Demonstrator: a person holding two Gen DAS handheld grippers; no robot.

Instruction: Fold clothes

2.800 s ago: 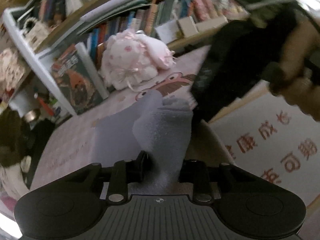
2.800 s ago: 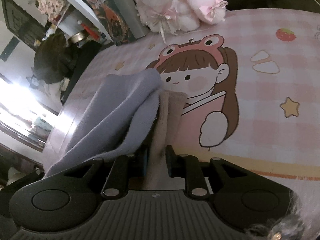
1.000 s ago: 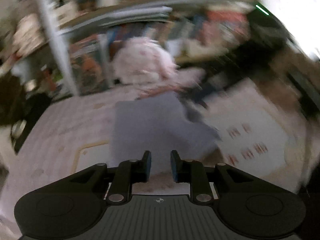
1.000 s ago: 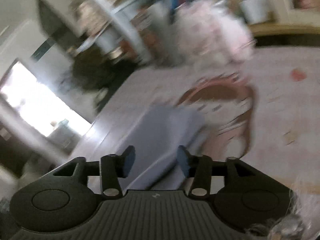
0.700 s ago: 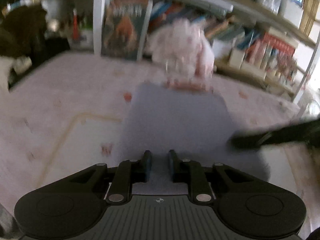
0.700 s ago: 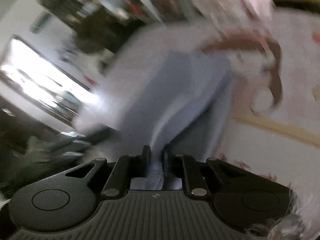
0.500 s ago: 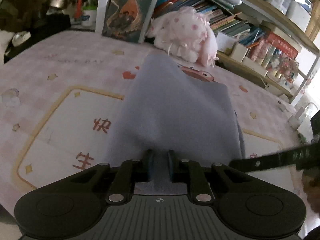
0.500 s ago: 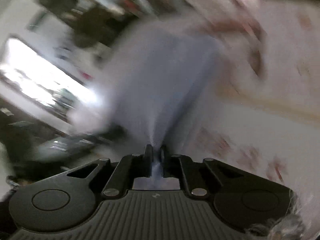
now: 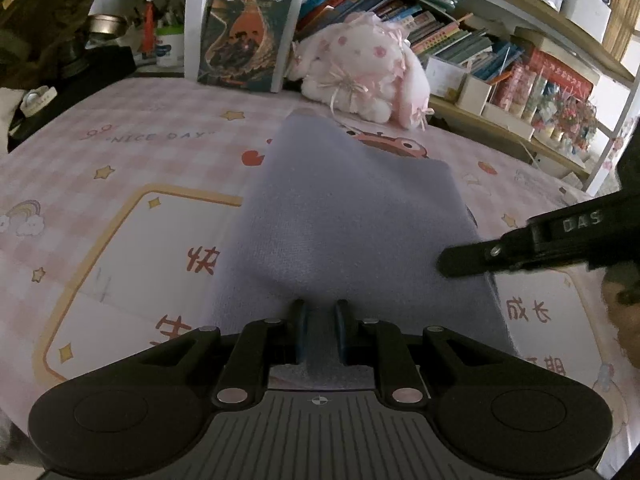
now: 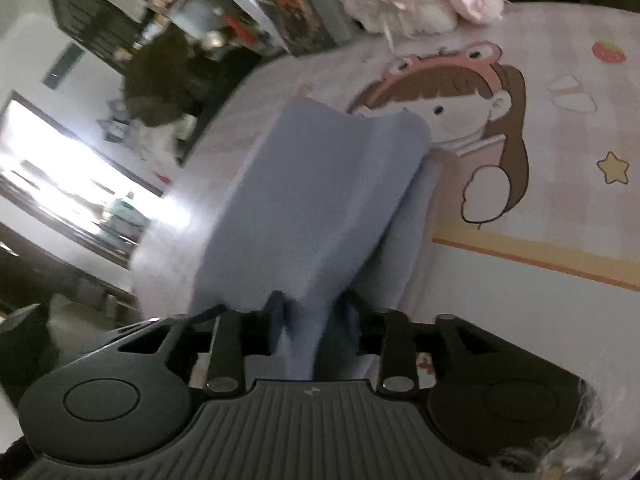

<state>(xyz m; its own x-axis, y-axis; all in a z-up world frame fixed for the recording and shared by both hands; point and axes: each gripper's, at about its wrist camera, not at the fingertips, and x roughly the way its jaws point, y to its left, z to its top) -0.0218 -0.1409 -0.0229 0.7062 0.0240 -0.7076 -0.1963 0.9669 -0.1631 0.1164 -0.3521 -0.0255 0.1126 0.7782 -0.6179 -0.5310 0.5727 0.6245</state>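
**Both grippers clamped on the near edge of the grey-blue cloth**

While lying folded on the pink checked table cover [image 9: 160, 152], grey-blue cloth [image 9: 344, 216] held at near edge from both sides. Left gripper [image 9: 319, 330] closed on cloth hem, fingers close together with fabric pinched between them. Right gripper [image 10: 316, 318] likewise closed on a bunched fold of the same cloth [image 10: 320, 192], fabric filling the gap between the fingers. In left wrist view, right gripper [image 9: 448, 263] entering from the right, tip touching the cloth's right edge.

Cloth spread lengthwise away from the left camera, far end near the cartoon girl print [image 10: 460, 92] and just short of the pink plush bunny [image 9: 360, 68]. In right wrist view, cloth humped up in two layers, upper layer arched above lower one; right view motion-blurred, edges soft.

Behind the plush: upright book with Chinese title [image 9: 250, 28], leaning against white shelf post. Bookshelf [image 9: 460, 40] with rows of books along the back right. Red Chinese characters printed on cover beside the cloth.
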